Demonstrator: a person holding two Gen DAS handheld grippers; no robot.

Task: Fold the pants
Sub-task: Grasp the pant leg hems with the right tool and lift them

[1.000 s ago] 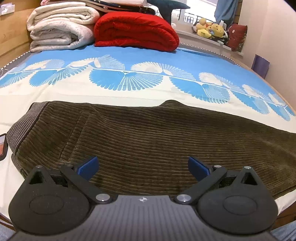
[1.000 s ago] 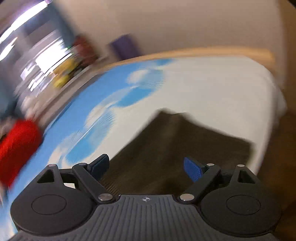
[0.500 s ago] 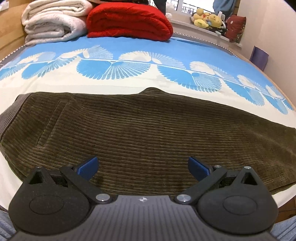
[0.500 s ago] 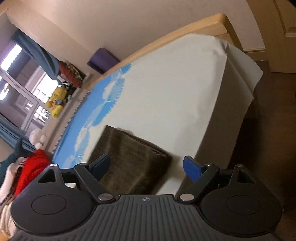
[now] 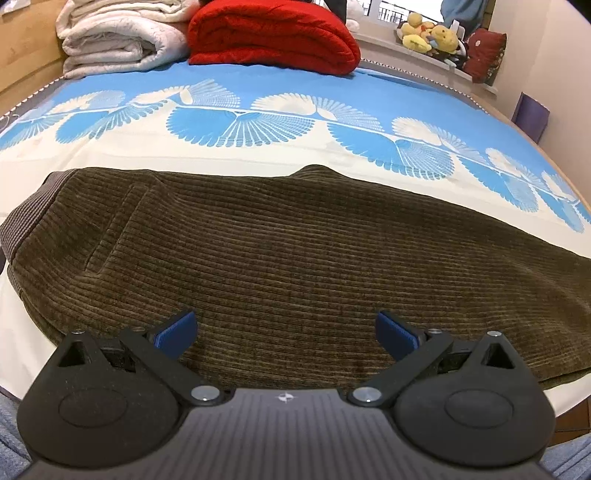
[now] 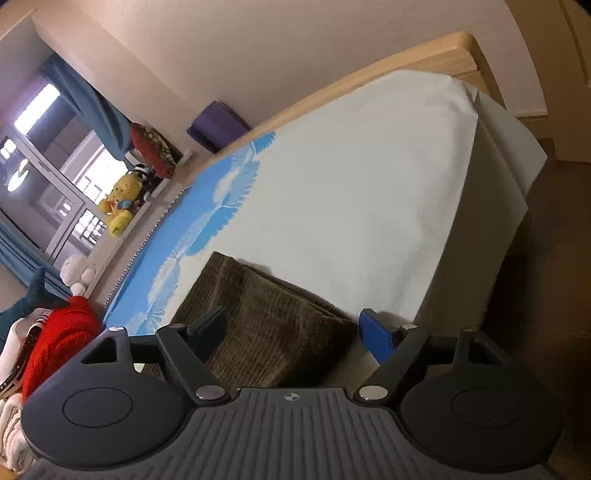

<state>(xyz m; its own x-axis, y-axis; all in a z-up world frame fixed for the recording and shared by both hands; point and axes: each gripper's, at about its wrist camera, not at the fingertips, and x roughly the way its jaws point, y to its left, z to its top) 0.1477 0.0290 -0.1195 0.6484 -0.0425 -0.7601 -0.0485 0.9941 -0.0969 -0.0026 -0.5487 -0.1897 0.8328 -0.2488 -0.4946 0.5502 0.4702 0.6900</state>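
Note:
Dark olive corduroy pants [image 5: 280, 254] lie flat across the bed, waistband at the left, legs running off to the right. My left gripper [image 5: 286, 330] is open and empty, hovering just above the near edge of the pants around the seat. In the right wrist view the leg end of the pants [image 6: 266, 317] lies near the bed's side edge. My right gripper [image 6: 291, 332] is open and empty, its jaws standing either side of the leg end's near corner, slightly above it.
The bed sheet [image 5: 258, 151] is cream with blue fan patterns. A red quilt [image 5: 273, 37] and white blankets [image 5: 118, 33] are stacked at the head. Plush toys [image 5: 432, 33] sit on the window sill. The bed's corner and drop to the floor [image 6: 491, 236] lie right of the leg end.
The left gripper has shifted right and slightly closer over the pants. The right gripper has swung and settled, coming closer over the leg end.

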